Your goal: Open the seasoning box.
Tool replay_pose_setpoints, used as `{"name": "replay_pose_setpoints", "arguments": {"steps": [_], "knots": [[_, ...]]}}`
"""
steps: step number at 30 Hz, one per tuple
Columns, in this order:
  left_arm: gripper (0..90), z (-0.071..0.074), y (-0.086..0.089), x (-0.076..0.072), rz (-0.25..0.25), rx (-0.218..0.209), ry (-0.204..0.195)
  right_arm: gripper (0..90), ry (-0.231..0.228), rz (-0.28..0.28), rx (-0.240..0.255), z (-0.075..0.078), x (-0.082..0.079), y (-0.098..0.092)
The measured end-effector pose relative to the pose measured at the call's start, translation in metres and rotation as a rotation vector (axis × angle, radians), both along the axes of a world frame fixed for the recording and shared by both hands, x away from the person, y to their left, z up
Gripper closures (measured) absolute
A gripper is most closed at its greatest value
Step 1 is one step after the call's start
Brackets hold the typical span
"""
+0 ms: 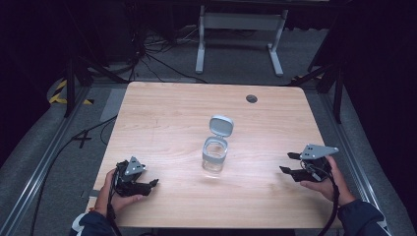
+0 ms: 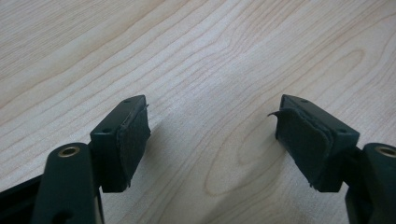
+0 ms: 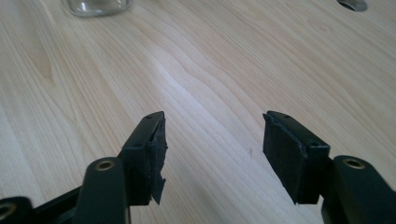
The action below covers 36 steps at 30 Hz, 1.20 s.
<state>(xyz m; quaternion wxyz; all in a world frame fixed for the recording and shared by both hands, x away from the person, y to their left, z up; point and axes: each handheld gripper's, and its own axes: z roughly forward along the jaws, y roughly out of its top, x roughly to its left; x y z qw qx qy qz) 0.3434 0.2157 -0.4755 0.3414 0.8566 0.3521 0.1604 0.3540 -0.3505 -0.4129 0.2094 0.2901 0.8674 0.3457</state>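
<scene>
Both sets of fingers stand wide apart with nothing between them, left gripper [image 1: 147,186] and right gripper [image 1: 290,163] low over the desk [image 1: 162,113], well clear of the jar [image 1: 215,156] at mid-desk, its lid [image 1: 221,125] flipped open. A hasty reach could knock the light jar over or snag that upright lid

Clear glass jar [image 1: 215,157] upright mid-table, grey flip lid [image 1: 221,125] hinged open, tilted back; well apart from my grippers, between them
</scene>
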Motion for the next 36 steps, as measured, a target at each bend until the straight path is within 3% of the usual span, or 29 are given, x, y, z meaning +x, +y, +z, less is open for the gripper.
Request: {"name": "replay_pose_setpoints", "arguments": {"steps": [2,6,11,14,15,16,17,36], "knots": [[21.7,-0.002,0.001,0.000,0.025,-0.027,0.022,37.2,0.002,-0.018,0.011,-0.006,-0.004,-0.007],[17.6,-0.006,0.004,0.001,0.035,-0.060,0.017,34.7,0.017,-0.054,0.021,-0.016,-0.009,-0.020],[16.2,-0.006,0.005,0.002,0.026,-0.055,0.015,30.6,0.042,-0.137,0.027,-0.039,-0.019,-0.046],[16.1,-0.005,0.004,0.001,0.037,-0.055,0.026,27.8,0.050,-0.156,0.026,-0.044,-0.022,-0.049],[16.1,-0.005,0.005,0.002,0.031,-0.051,0.020,25.1,0.062,-0.167,0.032,-0.048,-0.023,-0.051],[15.8,-0.006,0.005,0.003,0.031,-0.056,0.016,24.9,0.065,-0.172,0.091,-0.052,-0.025,-0.057],[15.6,-0.006,0.004,0.003,0.033,-0.057,0.017,23.9,0.074,-0.176,0.109,-0.054,-0.025,-0.060],[15.2,-0.005,0.005,0.005,0.022,-0.039,0.013,18.8,0.078,-0.195,0.106,-0.054,-0.025,-0.061]]}}
